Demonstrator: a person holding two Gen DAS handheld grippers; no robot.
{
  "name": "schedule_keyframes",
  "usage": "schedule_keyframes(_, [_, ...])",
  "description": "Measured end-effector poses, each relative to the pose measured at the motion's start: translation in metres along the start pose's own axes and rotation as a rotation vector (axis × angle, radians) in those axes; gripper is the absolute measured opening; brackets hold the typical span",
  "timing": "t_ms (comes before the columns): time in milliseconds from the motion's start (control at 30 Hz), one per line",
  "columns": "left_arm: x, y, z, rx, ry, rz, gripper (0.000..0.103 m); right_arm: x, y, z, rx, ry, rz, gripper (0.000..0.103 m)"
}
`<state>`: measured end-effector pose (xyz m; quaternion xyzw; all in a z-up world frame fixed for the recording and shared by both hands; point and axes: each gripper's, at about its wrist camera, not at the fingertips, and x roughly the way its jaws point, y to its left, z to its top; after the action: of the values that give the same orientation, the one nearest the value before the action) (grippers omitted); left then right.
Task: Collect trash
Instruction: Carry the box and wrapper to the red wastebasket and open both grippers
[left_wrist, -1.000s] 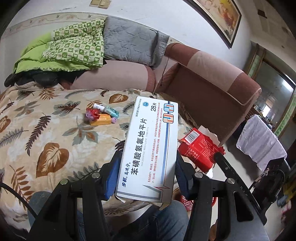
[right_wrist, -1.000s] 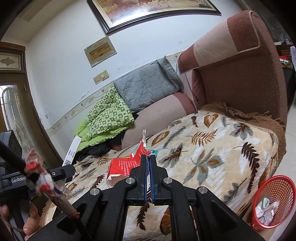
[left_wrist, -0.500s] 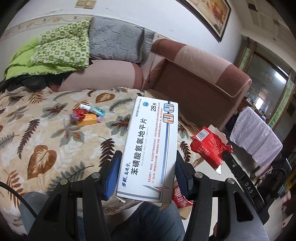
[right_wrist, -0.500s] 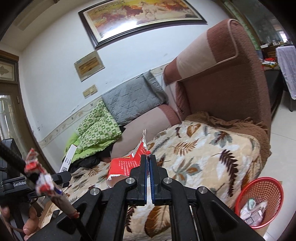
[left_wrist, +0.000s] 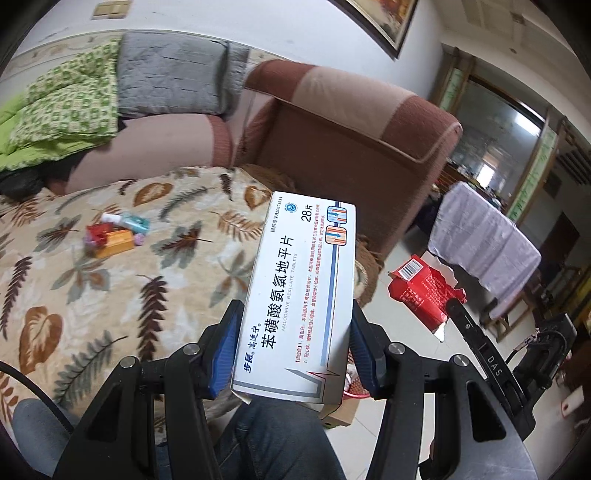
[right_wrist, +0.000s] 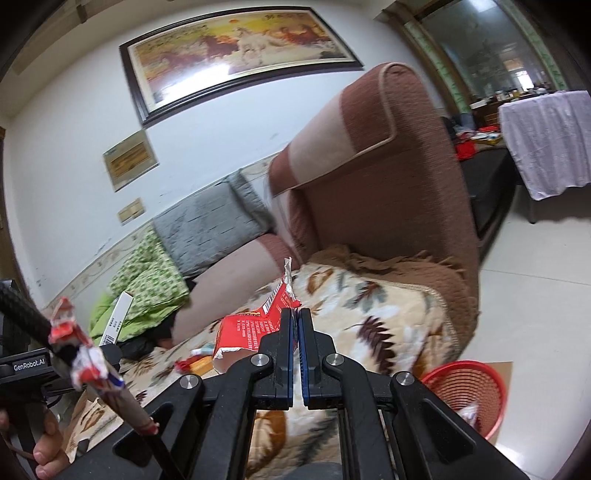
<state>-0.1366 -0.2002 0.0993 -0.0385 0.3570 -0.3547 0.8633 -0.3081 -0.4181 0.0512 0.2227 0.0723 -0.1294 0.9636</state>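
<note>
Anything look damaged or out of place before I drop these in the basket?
The red packet in the right gripper is torn open with ragged edges. A small pile of wrappers lies on the leaf-print blanket. The white box in the left gripper looks intact.

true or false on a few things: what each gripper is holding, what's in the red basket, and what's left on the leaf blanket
1. The left gripper is shut on a white medicine box. True.
2. The right gripper is open and holds nothing. False: its jaws are pinched on a torn red packet.
3. The red basket stands on the floor beside the sofa. True.
4. The red basket is empty. False: some pale trash already lies inside it.
5. The leaf blanket has been cleared of small items. False: a small pile of items, one of them an orange box, lies on it.
</note>
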Motion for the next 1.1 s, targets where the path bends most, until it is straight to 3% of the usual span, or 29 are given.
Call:
schedule_keyframes(233, [0.028, -0.033, -0.004, 0.052, 0.053, -0.067, 0.053, -0.010, -0.028, 0.004, 0.031, -0.009, -0.069, 0.003])
schedule_keyframes(567, [0.060, -0.071, -0.010, 0.131, 0.089, -0.104, 0.053, -0.013, -0.054, 0.004, 0.056, 0.006, -0.154, 0.003])
schedule_keyframes(1100, [0.101, -0.104, -0.025, 0.215, 0.144, -0.062, 0.053, -0.012, -0.084, -0.006, 0.107, 0.032, -0.229, 0.003])
